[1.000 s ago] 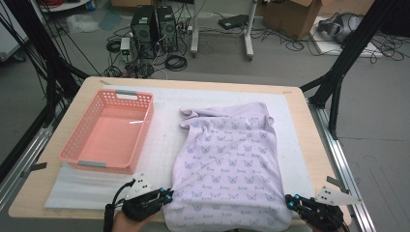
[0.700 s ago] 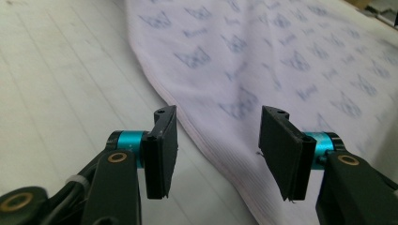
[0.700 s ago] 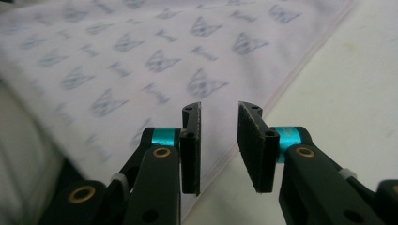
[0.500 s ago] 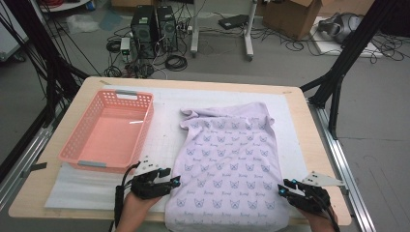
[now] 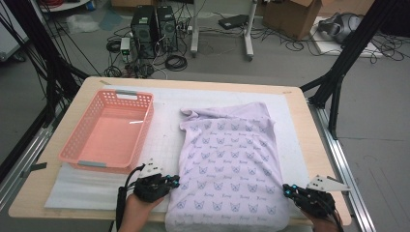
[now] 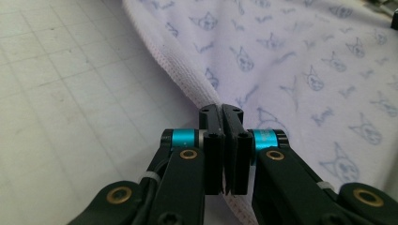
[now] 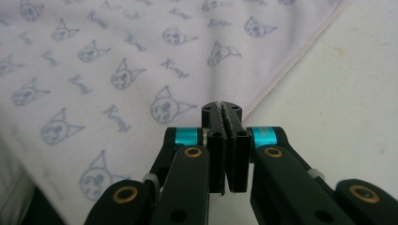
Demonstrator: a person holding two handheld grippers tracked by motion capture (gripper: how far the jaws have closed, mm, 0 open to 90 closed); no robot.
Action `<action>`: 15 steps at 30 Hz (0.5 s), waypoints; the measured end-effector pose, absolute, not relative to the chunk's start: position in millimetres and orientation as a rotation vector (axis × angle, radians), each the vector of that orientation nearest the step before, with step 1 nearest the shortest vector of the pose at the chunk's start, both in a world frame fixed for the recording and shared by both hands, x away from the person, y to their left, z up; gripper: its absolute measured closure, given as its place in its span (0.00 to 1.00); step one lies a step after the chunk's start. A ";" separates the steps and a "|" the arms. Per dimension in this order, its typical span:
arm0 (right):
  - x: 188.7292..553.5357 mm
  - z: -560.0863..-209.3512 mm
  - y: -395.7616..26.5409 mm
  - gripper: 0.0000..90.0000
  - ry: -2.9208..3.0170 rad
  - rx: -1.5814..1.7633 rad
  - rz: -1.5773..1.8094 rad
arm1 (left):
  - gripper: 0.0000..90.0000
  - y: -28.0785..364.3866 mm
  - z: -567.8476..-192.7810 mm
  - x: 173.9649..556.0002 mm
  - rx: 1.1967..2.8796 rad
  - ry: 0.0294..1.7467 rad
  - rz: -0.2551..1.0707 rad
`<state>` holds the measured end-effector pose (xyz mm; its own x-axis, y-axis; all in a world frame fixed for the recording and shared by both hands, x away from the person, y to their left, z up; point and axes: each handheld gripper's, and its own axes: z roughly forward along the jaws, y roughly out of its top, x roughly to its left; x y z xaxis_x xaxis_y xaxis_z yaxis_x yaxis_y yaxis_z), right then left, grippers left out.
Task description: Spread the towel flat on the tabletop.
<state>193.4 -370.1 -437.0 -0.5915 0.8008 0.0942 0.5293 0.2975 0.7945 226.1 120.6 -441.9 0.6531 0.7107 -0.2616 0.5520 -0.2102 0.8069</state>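
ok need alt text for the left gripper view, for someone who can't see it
The left claw is shut on the pink-stitched hem of a lilac cloth printed with small blue cat faces. The cloth spreads up and to the right, and a white gridded mat lies bare to its left.

- The cloth (image 5: 227, 169) runs off the high view's bottom edge, its near hem cut off
- The person's forearms are cut off there too
- In the left gripper view the cloth's hem disappears behind the closed jaws
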 end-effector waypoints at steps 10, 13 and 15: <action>150.2 -425.6 -373.3 0.96 2.309 1.146 1.245 | 0.90 136.4 -437.9 187.3 1.882 0.906 0.163; 154.7 -428.4 -375.0 0.77 2.283 1.215 1.225 | 0.57 136.0 -439.0 199.1 1.850 0.945 0.198; 162.8 -429.7 -373.9 0.77 2.261 1.229 1.213 | 0.55 134.4 -439.3 210.2 1.821 0.967 0.208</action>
<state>162.8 -373.9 -429.7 -0.5914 0.7961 0.1281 0.5468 0.2792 0.7893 210.2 134.4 -439.3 0.6626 0.6952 -0.2785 0.5191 -0.1582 0.8400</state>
